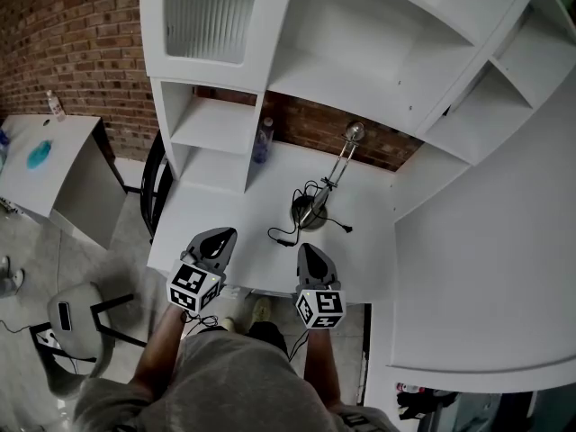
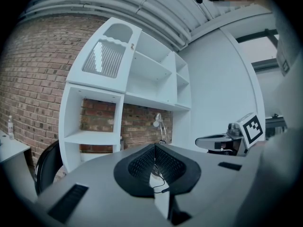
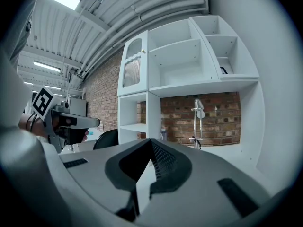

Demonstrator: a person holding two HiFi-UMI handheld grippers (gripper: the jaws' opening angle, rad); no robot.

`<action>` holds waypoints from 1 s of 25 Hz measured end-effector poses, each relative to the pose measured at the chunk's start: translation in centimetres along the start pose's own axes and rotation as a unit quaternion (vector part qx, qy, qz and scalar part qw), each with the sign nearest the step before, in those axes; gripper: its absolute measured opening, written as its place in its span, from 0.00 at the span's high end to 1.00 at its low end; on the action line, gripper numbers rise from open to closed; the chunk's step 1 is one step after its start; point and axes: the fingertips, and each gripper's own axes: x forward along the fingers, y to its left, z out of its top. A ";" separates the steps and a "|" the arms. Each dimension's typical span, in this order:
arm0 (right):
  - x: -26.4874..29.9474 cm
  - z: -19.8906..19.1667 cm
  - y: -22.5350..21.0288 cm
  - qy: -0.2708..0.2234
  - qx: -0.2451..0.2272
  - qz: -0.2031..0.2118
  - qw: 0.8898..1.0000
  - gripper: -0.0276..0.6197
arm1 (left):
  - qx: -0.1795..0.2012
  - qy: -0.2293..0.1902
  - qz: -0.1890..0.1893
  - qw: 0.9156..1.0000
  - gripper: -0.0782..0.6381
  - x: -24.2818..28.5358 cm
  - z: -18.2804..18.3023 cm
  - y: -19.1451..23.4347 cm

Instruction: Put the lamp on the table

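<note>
- We note the lamp (image 1: pixel 309 209) standing upright on the white table (image 1: pixel 216 219), toward the back wall and below the shelf unit (image 1: pixel 211 124).
- Its cord (image 1: pixel 286 234) lies loose on the tabletop beside the base.
- Left gripper (image 1: pixel 220 234): we see the fingers pressed together with nothing between them, over the table's near edge.
- Right gripper (image 1: pixel 306 248): fingers likewise pressed together and empty, near the lamp base but apart from it.
- We see a bottle (image 1: pixel 262 140) by the brick wall, left of the lamp.
</note>
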 end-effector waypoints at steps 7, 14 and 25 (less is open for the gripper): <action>-0.1 -0.4 -0.1 0.001 0.005 0.001 1.000 0.92 | 0.003 0.000 -0.001 1.000 0.89 0.2 0.0 -0.3; -0.1 -0.5 0.0 0.001 0.006 0.003 1.000 0.92 | 0.002 0.009 -0.003 1.000 0.89 0.2 -0.2 -0.5; -0.1 -0.6 0.0 0.003 0.004 0.001 1.000 0.92 | 0.005 0.001 0.000 1.000 0.89 0.1 0.1 -0.5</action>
